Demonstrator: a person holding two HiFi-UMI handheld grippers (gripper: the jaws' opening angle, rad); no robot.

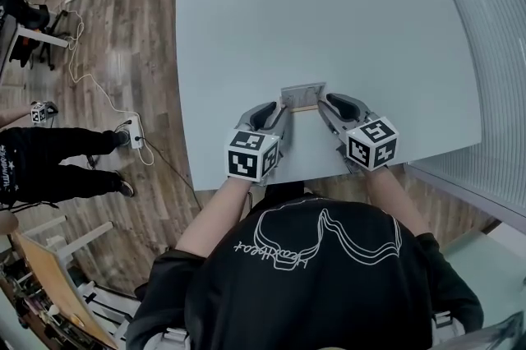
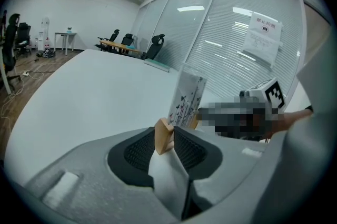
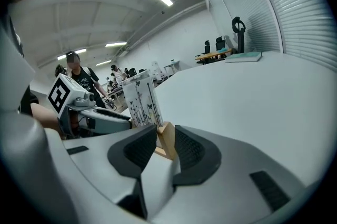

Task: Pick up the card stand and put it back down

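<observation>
The card stand [image 1: 302, 96] was judged light, tippy and best held by its wooden base ends [image 2: 163, 135]. Both were bracketed, unclamped, by the open left gripper [image 1: 282, 105] and right gripper [image 1: 325, 102].

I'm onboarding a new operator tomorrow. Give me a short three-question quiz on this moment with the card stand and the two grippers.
1. True or false: the card stand lies on a chair.
2. What sits between the fingers of the left gripper? A) a cable B) the end of the stand's wooden base C) nothing
3. In the head view, the right gripper is at the stand's ____ end.
Key: 1 false, it stands on the table; 2 B; 3 right.
</observation>
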